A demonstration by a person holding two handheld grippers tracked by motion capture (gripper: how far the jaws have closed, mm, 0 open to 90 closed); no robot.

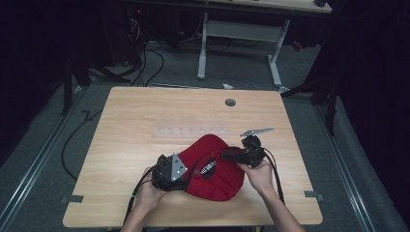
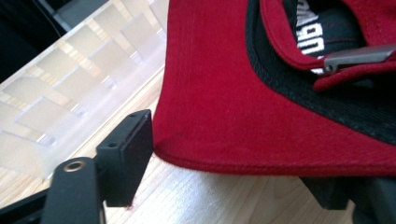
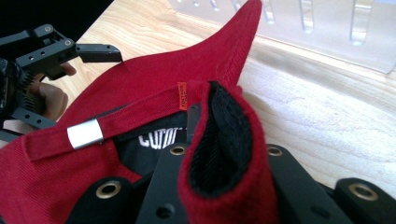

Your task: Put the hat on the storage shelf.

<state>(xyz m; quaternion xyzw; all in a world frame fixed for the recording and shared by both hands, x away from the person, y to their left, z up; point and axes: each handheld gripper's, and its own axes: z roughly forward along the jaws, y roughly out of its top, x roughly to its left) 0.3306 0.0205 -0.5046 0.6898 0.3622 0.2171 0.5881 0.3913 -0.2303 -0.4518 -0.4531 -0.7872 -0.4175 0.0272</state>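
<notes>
Item: red cap [image 1: 212, 169], upturned, lining and black label showing; lies on the near middle of the wooden table [image 1: 130, 116], brim tip toward the far side.
Strap: red, with a silver buckle [image 3: 84, 133], spans the rear opening.
Right gripper [image 1: 227, 155]: jaws pressed together on a fold of the cap's rim at its right edge.
Left gripper [image 1: 186, 169]: jaws spread about the cap's left edge; one pad [image 2: 126, 156] just beside the hem, not pressing.
Clear slotted rack [image 1: 191, 131]: just beyond the cap.
Open room: bare tabletop left, right and far; little before the near edge.
</notes>
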